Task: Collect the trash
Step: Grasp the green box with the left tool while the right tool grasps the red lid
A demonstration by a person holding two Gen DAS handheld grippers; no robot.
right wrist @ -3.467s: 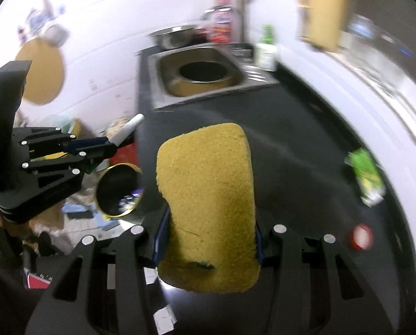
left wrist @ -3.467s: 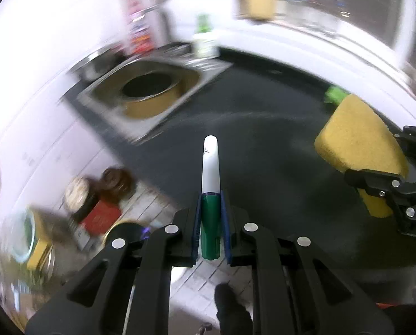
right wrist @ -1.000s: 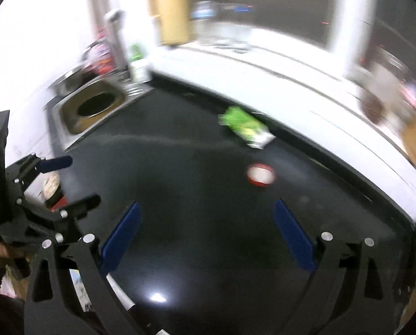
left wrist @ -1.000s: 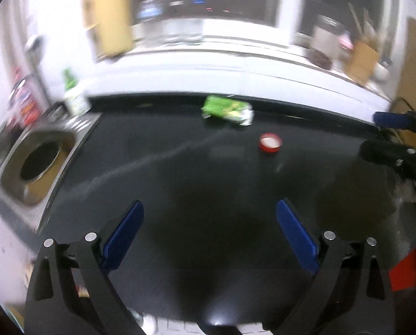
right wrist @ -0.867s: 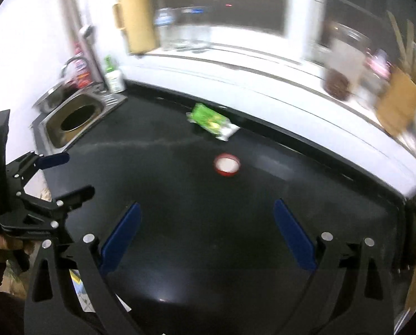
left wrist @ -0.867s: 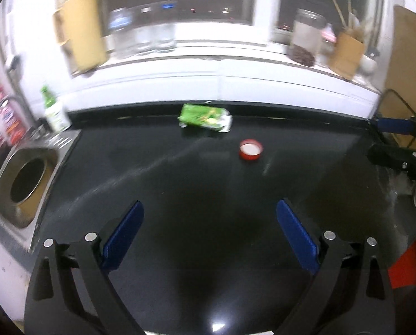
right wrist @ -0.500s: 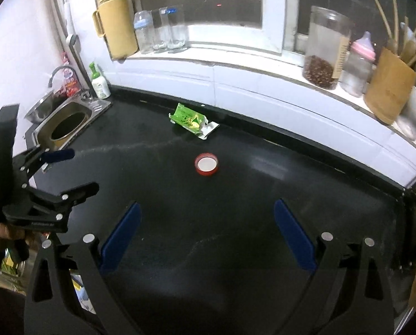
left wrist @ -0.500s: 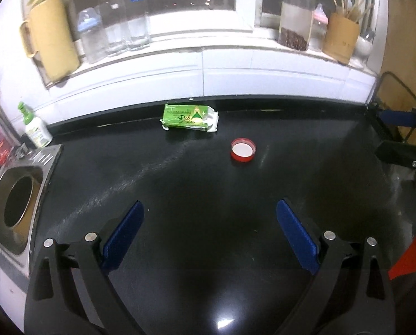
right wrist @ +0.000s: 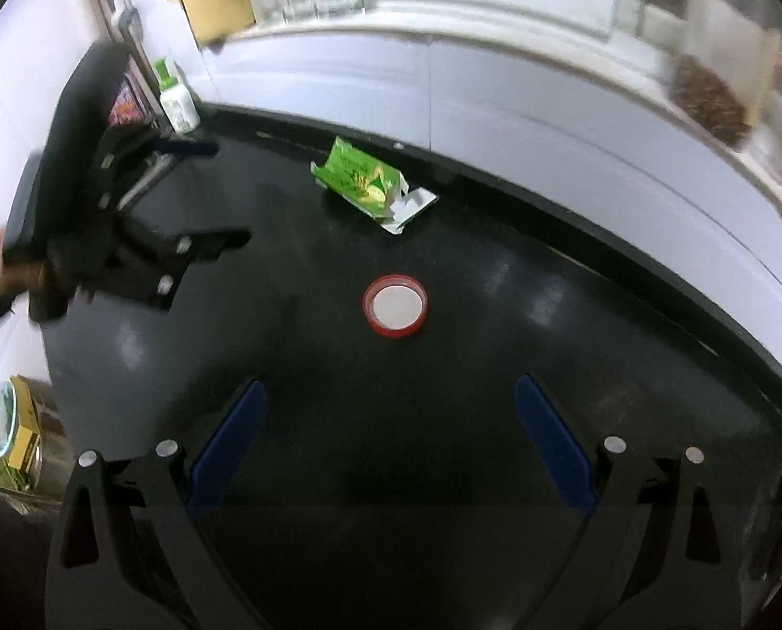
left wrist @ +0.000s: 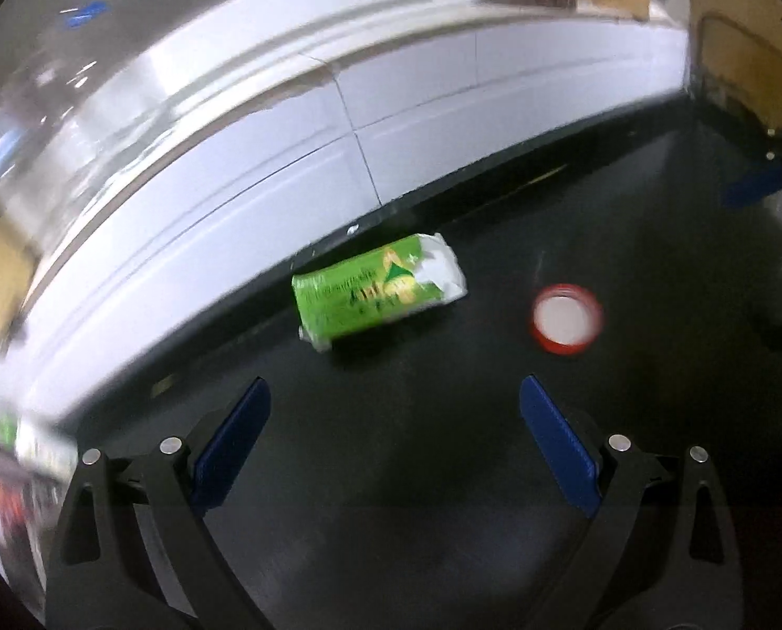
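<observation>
Both tongs are empty now: 3.5 s ago the left pinched a green-and-white marker and the right a yellow sponge, and neither item shows anymore, so judging from that those two are already disposed of. Left tongs (left wrist: 393, 436) are spread wide, blue pads apart, nothing between them; right tongs (right wrist: 391, 433) likewise spread and empty. Since half a second ago the left view has closed in hard on the torn green-and-white snack wrapper (left wrist: 377, 291), which lies flat near the back edge of the glossy black tabletop (left wrist: 443, 472), just in front of the white tiled backsplash (left wrist: 338, 147), its torn white end toward the right. The wrapper sits ahead of the left tongs and slightly left of their centre line, not yet between the pads. The small round red-rimmed lid with a white centre (right wrist: 395, 306) lies more toward the middle of the tabletop, well apart from the wrapper and roughly centred ahead of the right tongs. The left view is motion-blurred, so the left side is likely mid-approach. My read: two pieces of trash left, one per side, left on the wrapper and right on the lid. Wrapper is thin and flat, so the pads probably need to come down on its raised edge or it will slide on the slick surface. Lid is low-profile; same risk.
</observation>
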